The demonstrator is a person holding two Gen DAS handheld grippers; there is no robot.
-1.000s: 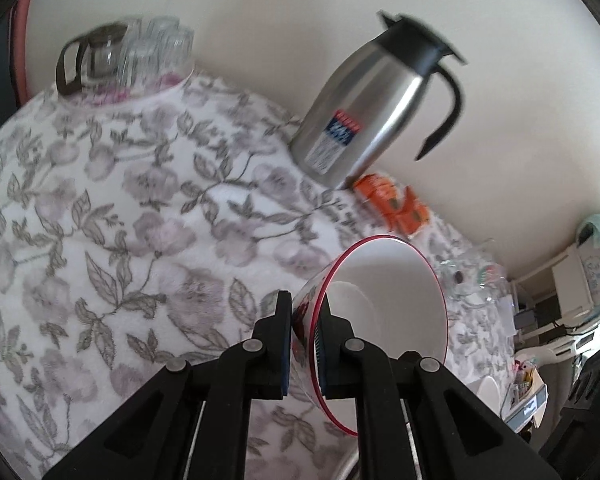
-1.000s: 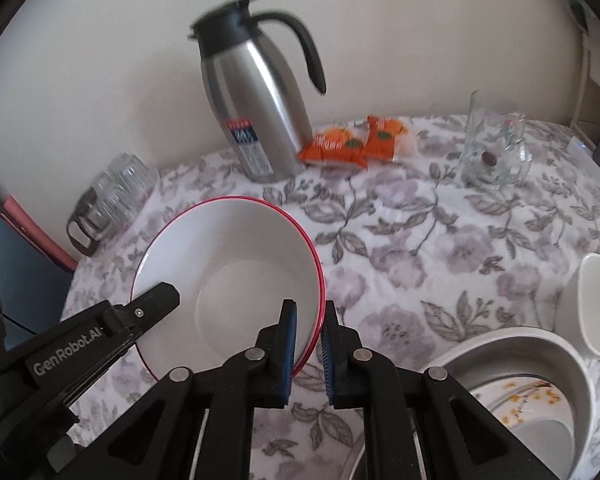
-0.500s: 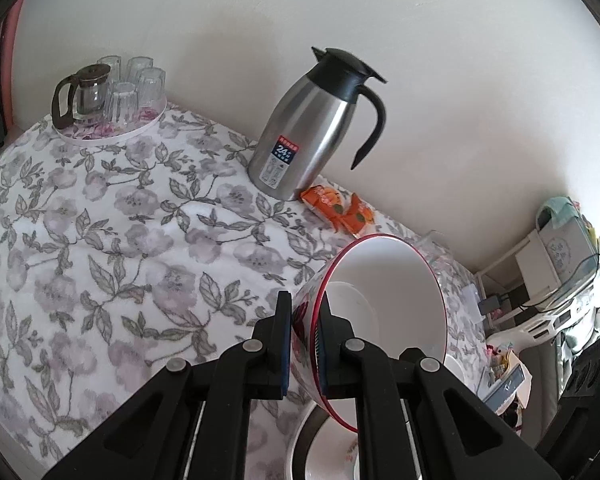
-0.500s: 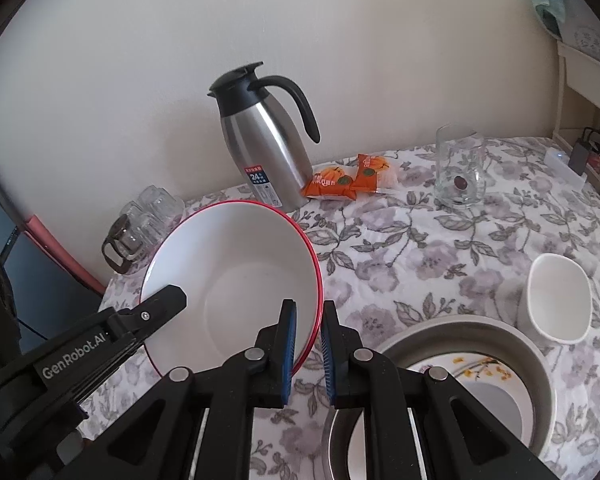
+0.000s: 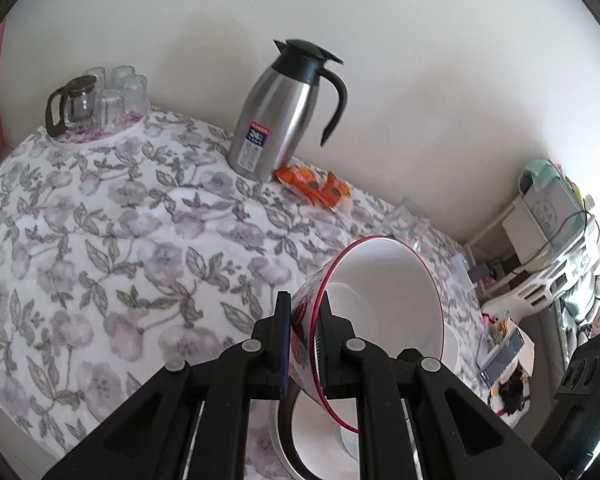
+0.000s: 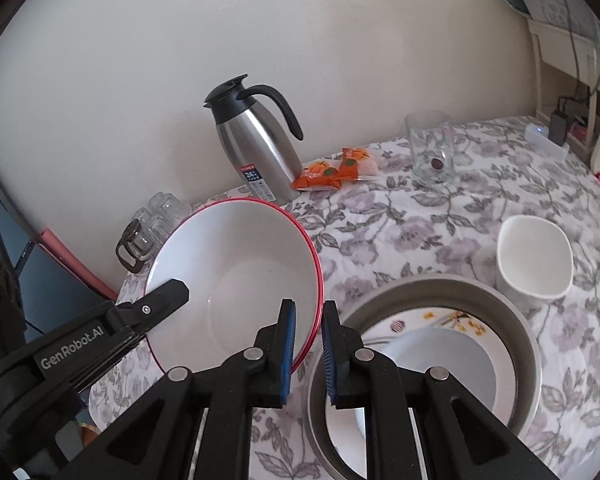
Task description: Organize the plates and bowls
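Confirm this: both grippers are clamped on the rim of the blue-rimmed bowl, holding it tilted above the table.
Not quite: the bowl has a red rim, not blue, as the right wrist view shows. The left gripper and right gripper do both clamp its rim, holding it tilted above the table.

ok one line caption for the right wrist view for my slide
Both hand-held grippers clamp the red-rimmed bowl's rim beside a grey basin of plates on the floral tablecloth.
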